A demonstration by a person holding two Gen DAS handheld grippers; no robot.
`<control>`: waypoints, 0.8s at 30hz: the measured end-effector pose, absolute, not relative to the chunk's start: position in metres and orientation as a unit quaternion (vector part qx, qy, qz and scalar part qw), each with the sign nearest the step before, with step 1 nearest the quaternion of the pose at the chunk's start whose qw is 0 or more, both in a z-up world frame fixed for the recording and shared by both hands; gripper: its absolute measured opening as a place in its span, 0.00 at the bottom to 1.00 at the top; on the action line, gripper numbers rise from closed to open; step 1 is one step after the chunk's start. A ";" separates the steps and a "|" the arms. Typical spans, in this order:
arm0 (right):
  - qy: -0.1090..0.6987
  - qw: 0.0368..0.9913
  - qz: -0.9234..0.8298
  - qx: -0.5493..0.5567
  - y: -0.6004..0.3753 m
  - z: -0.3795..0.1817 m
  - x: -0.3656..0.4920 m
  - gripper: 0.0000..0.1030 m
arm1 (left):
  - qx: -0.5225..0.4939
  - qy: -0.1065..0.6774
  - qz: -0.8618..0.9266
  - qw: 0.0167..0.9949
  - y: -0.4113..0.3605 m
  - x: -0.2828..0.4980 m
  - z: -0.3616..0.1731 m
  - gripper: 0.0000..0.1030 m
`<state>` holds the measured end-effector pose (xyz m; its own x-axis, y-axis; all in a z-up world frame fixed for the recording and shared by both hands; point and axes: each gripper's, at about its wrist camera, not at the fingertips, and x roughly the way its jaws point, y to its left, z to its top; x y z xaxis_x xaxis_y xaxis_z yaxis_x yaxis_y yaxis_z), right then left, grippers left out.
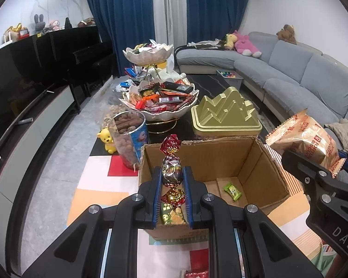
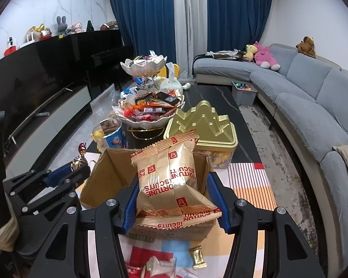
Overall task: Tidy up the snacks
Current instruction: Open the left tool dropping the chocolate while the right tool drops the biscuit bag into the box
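Overhead, candy (image 1: 171,173) and biscuits (image 2: 171,176) above box (image 1: 211,159)

A gold packet of fortune biscuits (image 2: 171,180) is clamped between the blue pads of the right tongs (image 2: 176,199) above an open cardboard box (image 2: 104,173). At the left edge, a foil-wrapped candy (image 2: 80,159) is gripped by the left tongs (image 2: 77,169). Behind the box, a gold mountain-shaped tin (image 2: 201,125) and a tiered snack bowl (image 2: 148,113) are seen on the bench (image 2: 220,97).
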<state>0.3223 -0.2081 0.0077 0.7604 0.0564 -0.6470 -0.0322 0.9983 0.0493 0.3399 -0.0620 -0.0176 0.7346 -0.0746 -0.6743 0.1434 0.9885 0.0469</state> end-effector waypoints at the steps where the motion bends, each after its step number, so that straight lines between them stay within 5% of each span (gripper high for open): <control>1: 0.347 0.937 0.024 0.017 -0.209 0.006 0.325 0.55 | 0.049 0.361 -0.061 0.929 -0.063 0.343 -0.019 0.18; 20: 0.387 0.921 0.040 0.022 -0.211 -0.022 0.362 0.56 | 0.052 0.396 -0.076 0.914 -0.068 0.375 -0.052 0.20; 24: 0.386 0.921 0.040 0.017 -0.211 -0.020 0.363 0.68 | 0.050 0.392 -0.069 0.916 -0.066 0.374 -0.049 0.54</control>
